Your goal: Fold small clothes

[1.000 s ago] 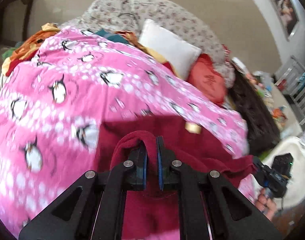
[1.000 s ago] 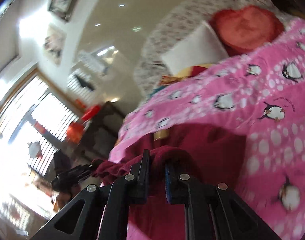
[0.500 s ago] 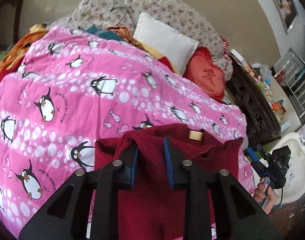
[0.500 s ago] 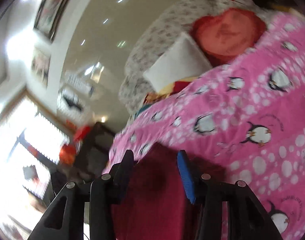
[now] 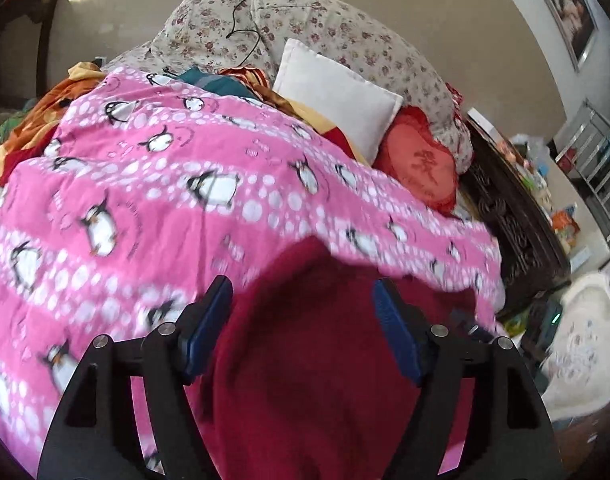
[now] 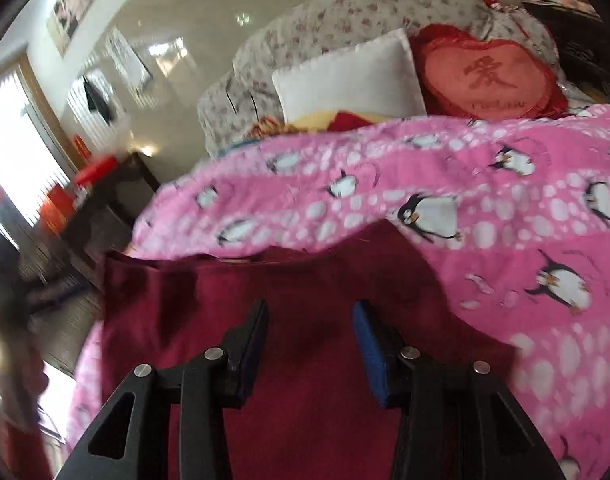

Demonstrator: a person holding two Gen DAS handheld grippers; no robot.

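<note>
Maroon cloth — the small garment [image 5: 317,360] — lay flat on the pink penguin blanket [image 5: 153,200], near its front edge. Both tools hung above it with jaws spread and nothing between them: the left gripper [image 5: 303,316] wide apart, the right gripper [image 6: 311,332] a little less so. A fold looked just laid, by my reading. The next move likely called for a fresh pinch on an edge — then carrying it across.

Matching black grippers, blue pads

Left gripper [image 5: 301,300] and right gripper [image 6: 311,320]: angular black arms, silver round screws (triangular cutouts too), blue-lined fingers [image 5: 397,340].
</note>
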